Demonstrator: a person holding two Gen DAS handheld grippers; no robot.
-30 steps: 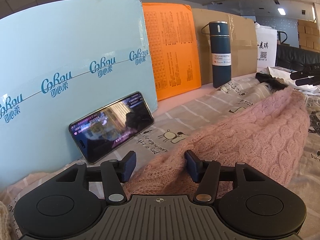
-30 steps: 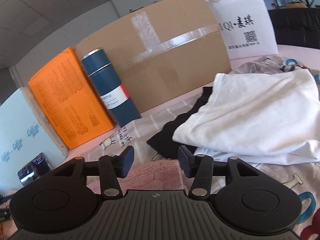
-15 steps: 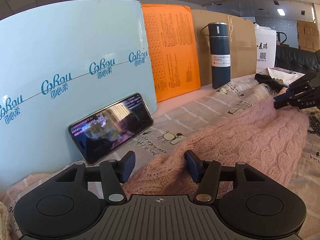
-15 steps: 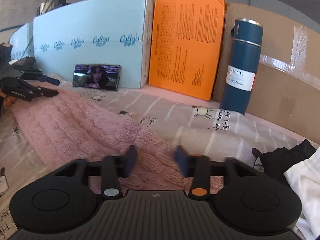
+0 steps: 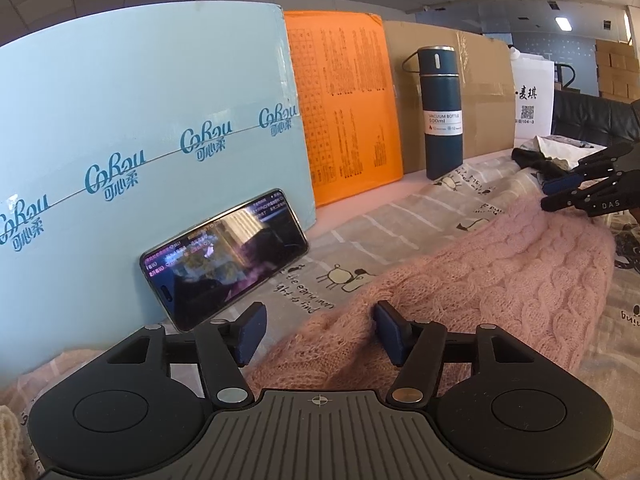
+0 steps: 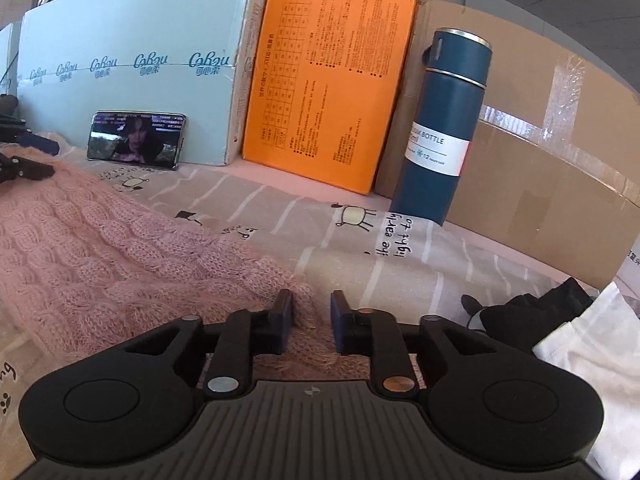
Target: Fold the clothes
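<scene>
Left wrist view: the left gripper (image 5: 318,330) has its jaws spread and opening. The near end of the pink knitted sweater (image 5: 480,280) lies between the fingers, against the right pad, clear of the left one. Beyond the fingertips, the sweater runs to the right gripper (image 5: 560,192) at its far end. A phone (image 5: 224,258) leans on the blue box (image 5: 140,120) left of the fingers.

Right wrist view: the right gripper (image 6: 311,322) shows narrowly parted, opening jaws; the sweater's (image 6: 100,256) edge lies between and beneath them, not pinched. Only here: white fabric (image 6: 592,364) and black fabric (image 6: 532,308) right of the fingers.

Surface: printed bedsheet (image 6: 400,264); vacuum bottle (image 6: 444,128), orange packet (image 6: 320,88) and cardboard (image 6: 540,168) stand ahead.
</scene>
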